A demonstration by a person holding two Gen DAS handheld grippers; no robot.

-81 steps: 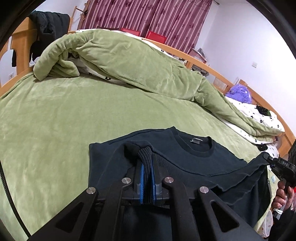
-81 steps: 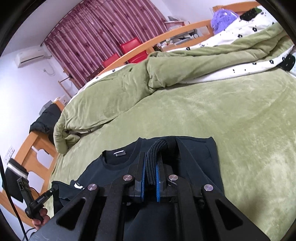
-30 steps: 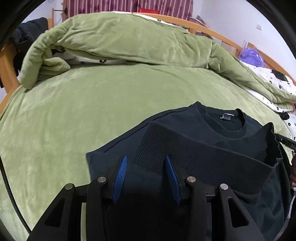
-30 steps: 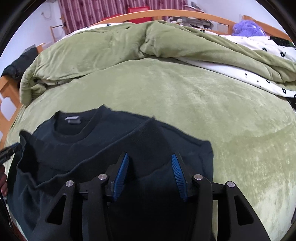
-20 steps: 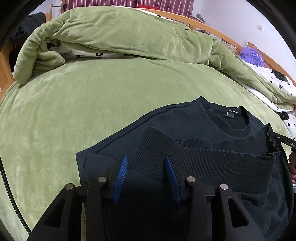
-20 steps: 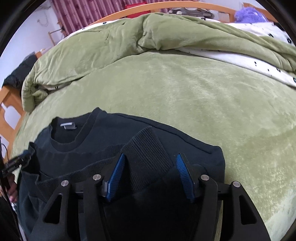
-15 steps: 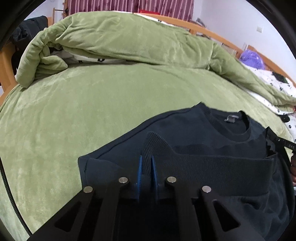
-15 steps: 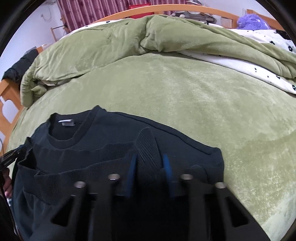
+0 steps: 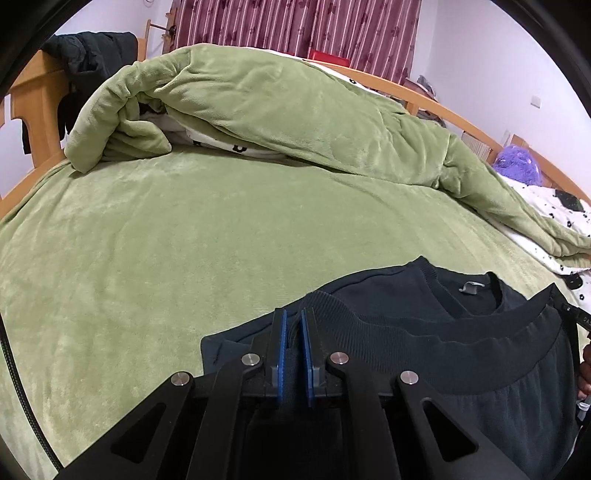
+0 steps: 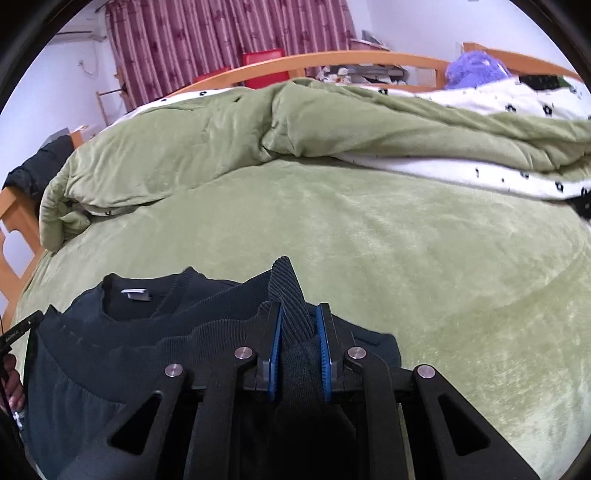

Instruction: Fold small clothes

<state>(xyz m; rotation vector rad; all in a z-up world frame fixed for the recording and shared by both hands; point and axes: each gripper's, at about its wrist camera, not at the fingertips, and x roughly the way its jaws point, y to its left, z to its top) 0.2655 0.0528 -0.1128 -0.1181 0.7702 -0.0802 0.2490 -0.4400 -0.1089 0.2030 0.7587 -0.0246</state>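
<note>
Sweater (image 9: 424,306) fabric, dark navy, is laid on the green bed cover (image 9: 184,240) near the bed's front edge, its neckline and grey label turned toward the far side. The ribbed hem (image 9: 424,339) has been raised off the cover and is stretched between the two grippers, just short of the collar.

At the sweater's left end, the left gripper (image 9: 293,317) is seen with its blue pads (image 9: 282,343) drawn almost together, and the hem's left corner is pinched between them. Only a thin strip of dark fabric shows in the narrow gap.

At the sweater's right end, the right gripper (image 10: 298,325) is seen with its jaws closing; a bunched fold of ribbed hem (image 10: 291,302) is pressed between its blue pads (image 10: 275,343) and juts out past the fingertips. The other gripper's tip is caught at the frame edge in each wrist view, and what may be part of a hand beside it is too cropped to be judged.

Along the far edge of the bed a green quilt (image 9: 277,103) is heaped, with white black-dotted bedding (image 10: 498,103) shown at its right. A wooden bed frame (image 10: 332,61) and striped maroon curtains (image 9: 295,26) are seen behind, and a purple plush thing (image 10: 472,70) lies at the far right corner.
</note>
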